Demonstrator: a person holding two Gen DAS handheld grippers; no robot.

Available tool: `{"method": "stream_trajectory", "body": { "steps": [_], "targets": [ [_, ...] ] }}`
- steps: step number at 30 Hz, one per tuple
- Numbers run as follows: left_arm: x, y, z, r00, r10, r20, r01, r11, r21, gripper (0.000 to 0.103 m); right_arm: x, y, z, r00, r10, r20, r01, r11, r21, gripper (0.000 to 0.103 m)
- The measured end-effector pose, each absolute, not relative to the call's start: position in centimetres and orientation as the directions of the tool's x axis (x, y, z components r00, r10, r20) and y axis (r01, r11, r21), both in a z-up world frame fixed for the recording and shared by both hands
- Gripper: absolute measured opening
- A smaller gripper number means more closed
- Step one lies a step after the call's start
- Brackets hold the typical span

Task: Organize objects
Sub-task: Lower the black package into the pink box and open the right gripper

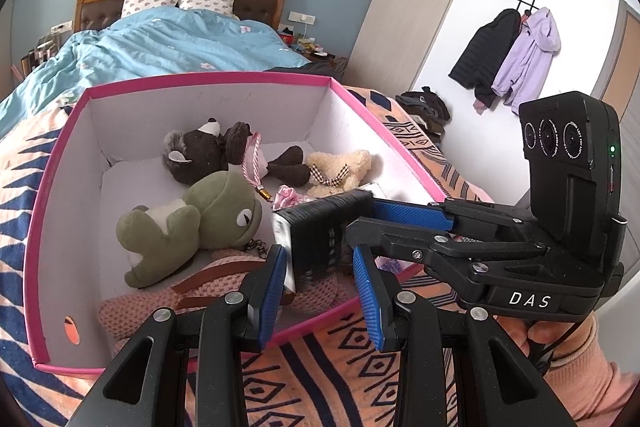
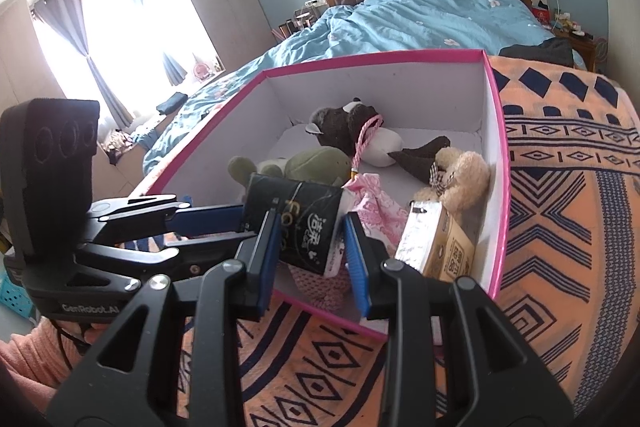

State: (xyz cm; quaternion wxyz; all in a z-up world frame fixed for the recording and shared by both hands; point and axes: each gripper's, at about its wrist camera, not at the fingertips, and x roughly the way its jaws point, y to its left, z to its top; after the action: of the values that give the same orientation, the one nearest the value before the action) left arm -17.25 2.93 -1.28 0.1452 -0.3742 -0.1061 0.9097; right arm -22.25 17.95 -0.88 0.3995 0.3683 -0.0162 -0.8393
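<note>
A black tissue pack (image 1: pixel 316 239) (image 2: pixel 304 227) hangs over the near edge of a pink-rimmed white box (image 1: pixel 208 79) (image 2: pixel 372 57). My left gripper (image 1: pixel 319 251) (image 2: pixel 246 225) and my right gripper (image 2: pixel 310 223) (image 1: pixel 360 217) are both shut on it, meeting it from different sides. Inside the box lie a green frog plush (image 1: pixel 192 223) (image 2: pixel 316 163), a dark brown bear (image 1: pixel 200 151) (image 2: pixel 344 123), a beige bear (image 1: pixel 340 167) (image 2: pixel 460 183), a pink knitted piece (image 1: pixel 224 287), a pink patterned pouch (image 2: pixel 376 211) and a brown carton (image 2: pixel 440 247).
The box rests on an orange and navy patterned blanket (image 2: pixel 560 187) at the foot of a bed with a blue duvet (image 1: pixel 168 43). Coats (image 1: pixel 516 59) hang on the right wall. A curtained window (image 2: pixel 100 27) is at the left. A person's hand in a pink sleeve (image 1: pixel 580 367) holds the right gripper.
</note>
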Motion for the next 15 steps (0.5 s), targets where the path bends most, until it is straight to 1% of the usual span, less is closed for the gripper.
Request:
{"method": "stream_trajectory", "body": {
  "steps": [4, 7, 8, 9, 12, 15],
  "targets": [
    [-17.3, 2.8, -1.4, -0.687, 0.322, -0.652, -0.169, -0.943, -0.287, 0.034, -22.3, 17.8, -1.0, -0.416, -0.674, -0.611, 0.658, -0.687, 0.309, 0.035],
    [-17.0, 2.6, -1.4, -0.703, 0.279, -0.654, -0.137, -0.956, -0.26, 0.045, -22.2, 17.7, -1.1, -0.435, -0.659, -0.613, 0.654, -0.7, 0.289, 0.035],
    [-16.9, 2.5, -1.4, -0.709, 0.262, -0.655, -0.125, -0.96, -0.249, 0.056, -22.2, 17.7, -1.1, -0.443, -0.654, -0.613, 0.65, -0.705, 0.282, 0.035],
    [-16.7, 2.5, -1.3, -0.719, 0.237, -0.653, -0.11, -0.967, -0.23, 0.063, -22.2, 17.7, -1.0, -0.45, -0.649, -0.613, 0.647, -0.71, 0.277, 0.035],
    [-15.9, 2.3, -0.7, -0.746, 0.199, -0.636, -0.09, -0.976, -0.199, 0.072, -21.8, 18.2, -0.8, -0.478, -0.636, -0.606, 0.636, -0.726, 0.262, 0.039],
    [-14.9, 2.0, -0.2, -0.767, 0.165, -0.62, -0.066, -0.981, -0.18, 0.072, -21.1, 18.3, -0.3, -0.517, -0.612, -0.599, 0.637, -0.742, 0.209, 0.045]
  ]
}}
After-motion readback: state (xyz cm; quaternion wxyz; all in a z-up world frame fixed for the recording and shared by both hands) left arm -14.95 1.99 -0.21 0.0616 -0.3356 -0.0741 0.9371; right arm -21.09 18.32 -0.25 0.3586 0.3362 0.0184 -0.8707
